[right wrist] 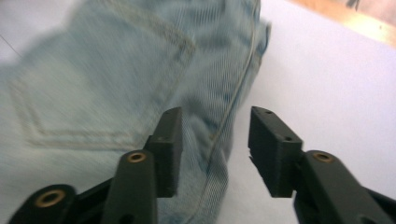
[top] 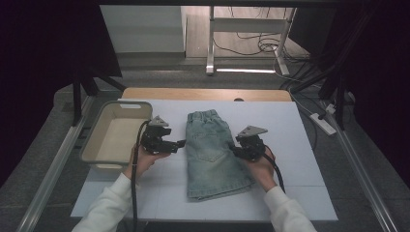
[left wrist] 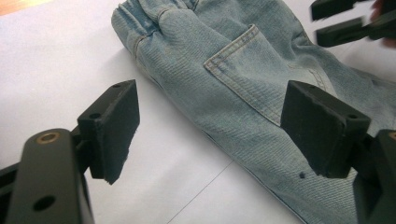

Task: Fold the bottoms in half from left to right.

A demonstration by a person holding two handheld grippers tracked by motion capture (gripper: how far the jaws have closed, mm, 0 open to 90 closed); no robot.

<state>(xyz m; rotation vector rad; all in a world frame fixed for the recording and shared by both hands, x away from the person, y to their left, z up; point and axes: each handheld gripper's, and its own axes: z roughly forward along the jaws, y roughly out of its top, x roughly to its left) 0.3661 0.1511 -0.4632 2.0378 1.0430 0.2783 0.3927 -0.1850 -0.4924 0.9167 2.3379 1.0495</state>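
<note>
A pair of light blue denim shorts (top: 212,154) lies flat in the middle of a white surface (top: 300,145), waistband away from the person. The left hand-held gripper (top: 181,142) hovers just beside the shorts' left edge, jaws spread wide with nothing between them. The right hand-held gripper (top: 233,149) sits at the shorts' right edge, jaws partly apart; one jaw is over the denim, the side seam lies in the gap, and the pads do not press on the cloth. A beige plastic basket (top: 99,126) stands at the surface's left edge.
</note>
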